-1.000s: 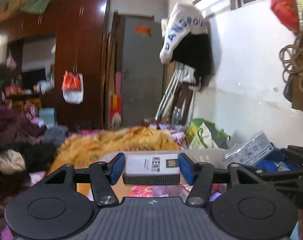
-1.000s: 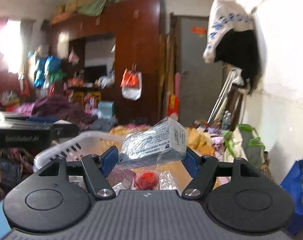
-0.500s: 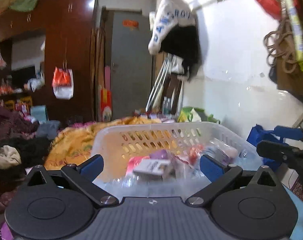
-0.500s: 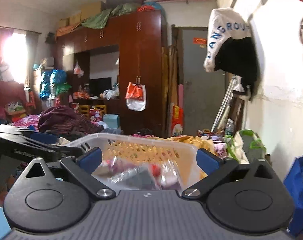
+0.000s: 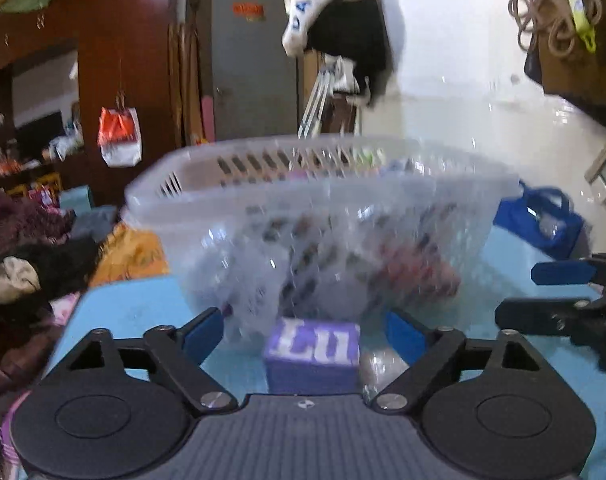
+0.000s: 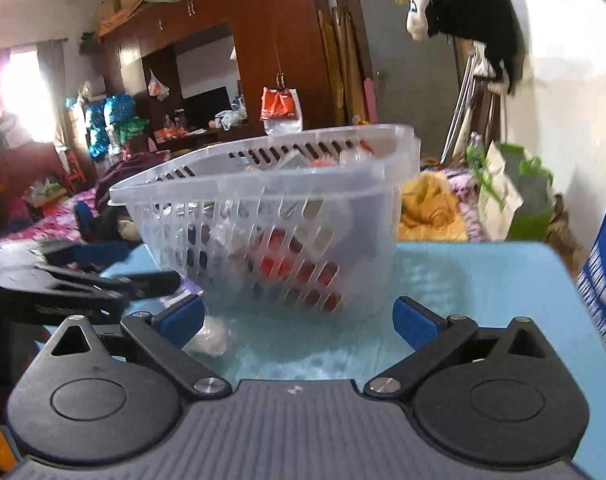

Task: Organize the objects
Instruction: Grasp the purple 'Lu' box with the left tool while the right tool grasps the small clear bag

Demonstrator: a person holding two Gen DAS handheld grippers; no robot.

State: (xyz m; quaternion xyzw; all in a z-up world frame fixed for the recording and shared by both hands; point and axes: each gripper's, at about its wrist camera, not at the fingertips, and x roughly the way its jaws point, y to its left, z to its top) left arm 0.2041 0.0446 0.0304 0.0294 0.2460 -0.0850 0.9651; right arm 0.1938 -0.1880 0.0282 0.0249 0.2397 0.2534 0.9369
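A translucent white slotted basket [image 5: 311, 208] [image 6: 263, 216] with several packets inside stands on the light blue table [image 5: 135, 312] [image 6: 471, 280]. In front of it lies a purple box [image 5: 311, 354] with white letters. It sits between the fingers of my left gripper [image 5: 304, 336], whose jaws are closing; the blue pads stand clear of the box on both sides. My right gripper [image 6: 299, 320] is wide open and low before the basket, holding nothing. A small clear-wrapped item [image 6: 209, 338] lies by its left finger. Each gripper shows at the edge of the other's view.
A blue bag [image 5: 543, 220] stands right of the table by the white wall. Beyond the table are a yellow blanket [image 6: 431, 208], a green and white bag [image 6: 503, 192] and piles of clothes [image 5: 27, 264]. A dark wardrobe [image 6: 271, 40] fills the back.
The left gripper let go of a white box and the right of a clear-wrapped pack above the basket. Both opened and sank to table level in front of it.
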